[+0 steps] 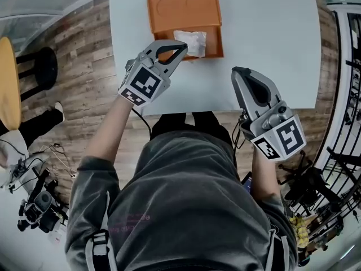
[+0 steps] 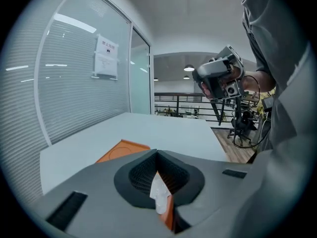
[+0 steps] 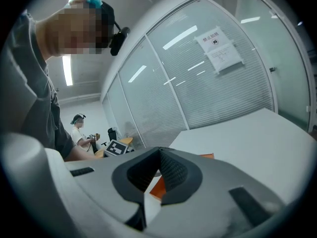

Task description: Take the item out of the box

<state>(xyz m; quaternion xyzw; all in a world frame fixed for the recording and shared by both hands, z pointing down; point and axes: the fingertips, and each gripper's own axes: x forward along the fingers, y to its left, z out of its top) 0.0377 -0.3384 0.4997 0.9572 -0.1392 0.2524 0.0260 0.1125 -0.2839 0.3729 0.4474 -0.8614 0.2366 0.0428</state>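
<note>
An orange box (image 1: 186, 13) lies on the pale table (image 1: 271, 38), at its far middle. A crumpled white item (image 1: 190, 42) rests in the box's near right part. My left gripper (image 1: 181, 46) hovers over the box's near edge with its tip at the item's left side, jaws shut. In the left gripper view the jaws meet at the tip (image 2: 157, 153), and the white item (image 2: 159, 195) and box (image 2: 121, 150) show behind them, so a pinch cannot be made out. My right gripper (image 1: 239, 70) hangs over the table's near right, shut and empty (image 3: 159, 150).
The table's near edge runs just under both grippers. On the wooden floor to the left stand a black stool (image 1: 39, 66) and a yellow round table (image 1: 7, 83). Cables and gear (image 1: 34, 202) lie at the lower left. A black railing (image 1: 344, 66) stands to the right.
</note>
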